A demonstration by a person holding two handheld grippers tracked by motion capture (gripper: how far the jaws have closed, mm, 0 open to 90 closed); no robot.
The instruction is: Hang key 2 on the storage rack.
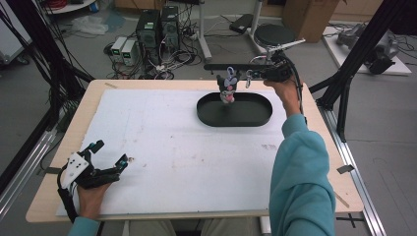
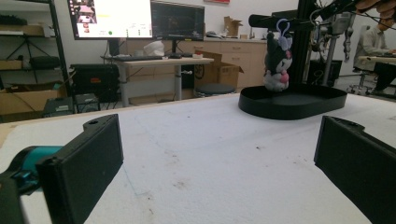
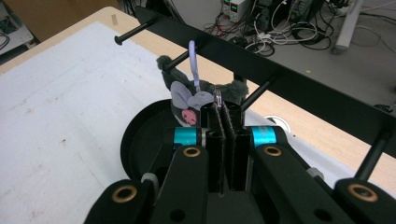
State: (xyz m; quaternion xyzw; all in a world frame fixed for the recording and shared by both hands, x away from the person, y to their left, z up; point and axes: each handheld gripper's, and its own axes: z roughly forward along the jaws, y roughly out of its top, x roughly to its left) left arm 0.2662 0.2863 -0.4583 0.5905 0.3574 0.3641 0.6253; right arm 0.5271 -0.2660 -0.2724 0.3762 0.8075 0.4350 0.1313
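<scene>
White foam is covering the worktop (image 1: 162,147); upper centre, the right hand-held gripper (image 3: 223,109) is pinching the plush keychain (image 1: 227,86) beside the rack peg (image 3: 180,59) — keep its loop level. Left hand-held gripper (image 1: 110,153) is idling, spread.

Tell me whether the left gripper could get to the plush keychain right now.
Probably not without a long reach: the left gripper rests open at the near left corner, while the plush keychain hangs over the black tray, pinched by the right gripper. The foam between is bare.
</scene>
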